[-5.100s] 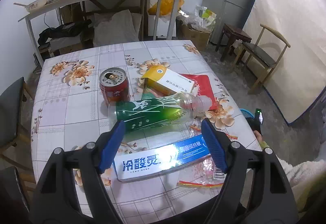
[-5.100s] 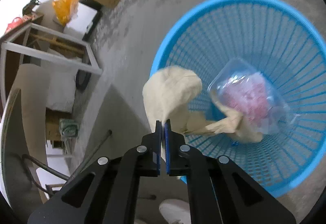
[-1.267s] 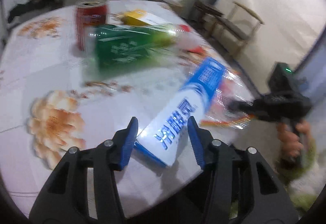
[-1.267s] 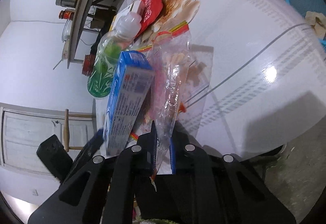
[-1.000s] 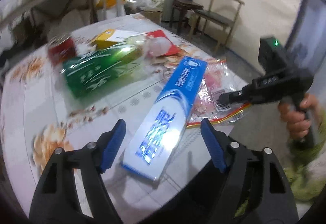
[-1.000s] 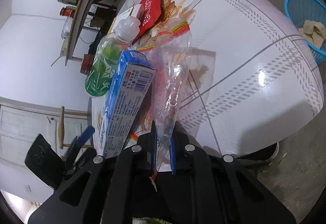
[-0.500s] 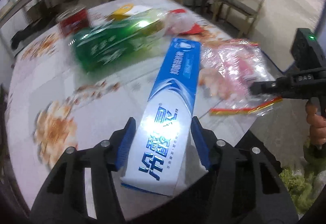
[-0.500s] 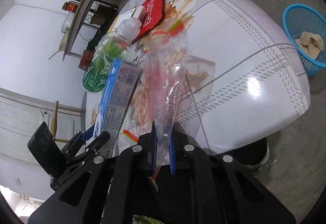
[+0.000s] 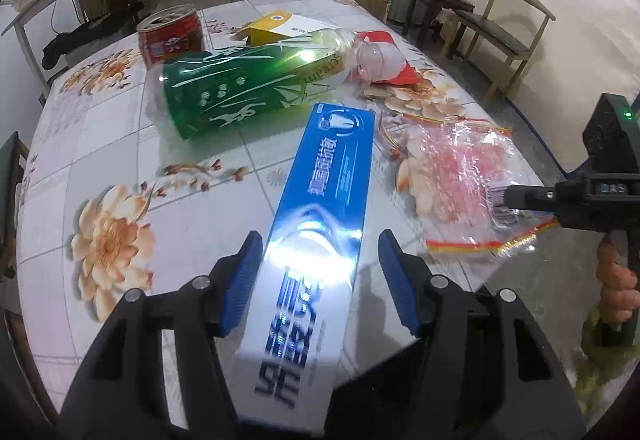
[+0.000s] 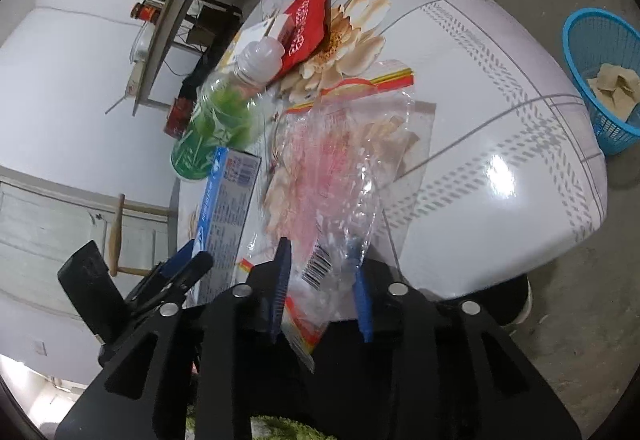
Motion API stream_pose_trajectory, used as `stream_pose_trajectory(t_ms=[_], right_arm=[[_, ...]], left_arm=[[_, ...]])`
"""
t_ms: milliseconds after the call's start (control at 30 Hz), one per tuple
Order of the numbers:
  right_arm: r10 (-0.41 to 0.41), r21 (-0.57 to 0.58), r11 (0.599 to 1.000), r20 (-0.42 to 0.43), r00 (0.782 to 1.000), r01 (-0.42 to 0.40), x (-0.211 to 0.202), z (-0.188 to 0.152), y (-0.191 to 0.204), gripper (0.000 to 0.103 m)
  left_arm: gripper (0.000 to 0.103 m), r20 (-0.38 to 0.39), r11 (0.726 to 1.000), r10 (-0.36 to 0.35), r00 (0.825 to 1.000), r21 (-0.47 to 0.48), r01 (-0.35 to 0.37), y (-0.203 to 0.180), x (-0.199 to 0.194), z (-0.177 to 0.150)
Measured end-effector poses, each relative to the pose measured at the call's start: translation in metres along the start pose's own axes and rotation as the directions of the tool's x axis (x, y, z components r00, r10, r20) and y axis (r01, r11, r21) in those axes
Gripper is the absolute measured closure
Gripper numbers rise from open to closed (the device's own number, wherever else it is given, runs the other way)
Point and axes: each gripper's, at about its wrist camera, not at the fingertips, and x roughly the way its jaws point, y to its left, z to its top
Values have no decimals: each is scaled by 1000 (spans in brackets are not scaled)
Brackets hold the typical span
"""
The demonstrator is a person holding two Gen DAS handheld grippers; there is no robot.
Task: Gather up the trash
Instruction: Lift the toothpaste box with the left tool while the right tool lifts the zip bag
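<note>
Left wrist view: the left gripper stands with its jaws spread, straddling the near end of the blue toothpaste box without pinching it; half a second ago the pads sat closer against the box's sides, so the grasp is looser now. Right wrist view: the right gripper has also parted its jaws; a moment ago they were clamped on the clear plastic bag, which now lies slack between them at the near edge of the table. Beyond the toothpaste box lies the green bottle on its side, then the red can, the yellow box and the red packet. Right of the table, on the floor, stands the blue basket, holding crumpled paper. Neither piece is held, so both probably need re-gripping before a trip to the basket.
</note>
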Motion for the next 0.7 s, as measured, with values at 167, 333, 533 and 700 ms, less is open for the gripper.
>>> stream_pose_trajectory(t_ms=[167,333,533,700], right_arm=[[57,53,997,-16,998,-56,3,6,-8,70],[114,108,988,-24,993,-111,5,12,-17,70],[112,117,987,-22,993,-109,8,13,-19,76],[88,107,991,-22,996,-85,12,11,-17,90]], left_arm=[[46,-16,1000,16,1000,9,-16,-4,13,6],[47,-40,999,33,999,2,-33,-5,24,8],[48,-42,998,60,997,4,-59,-7,31,9],[52,-34,997,71,997,-6,-71,-7,32,10]])
